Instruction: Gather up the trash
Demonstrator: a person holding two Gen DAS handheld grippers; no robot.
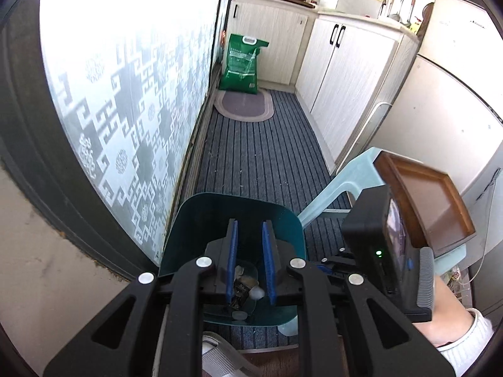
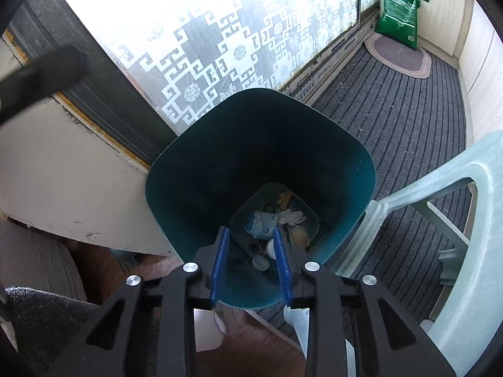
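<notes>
Jaws of the right gripper point(image 2: 250, 267) stand parted and empty over the teal bin point(image 2: 195, 169), probably so a dropped piece lands inside; trash point(image 2: 262, 221) lies on the bin's floor. The left gripper point(image 1: 250, 251) is drawn in as far as it goes, holding nothing, above the same bin. A pale plastic chair point(image 2: 471, 194) stands just beside the bin.

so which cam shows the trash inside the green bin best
The right wrist view. It looks straight down into the green bin, showing the trash on its floor: wrappers, crumpled tissue, a small cap. In the left wrist view the left gripper blocks most of the bin; only scraps show between its pads.
</notes>
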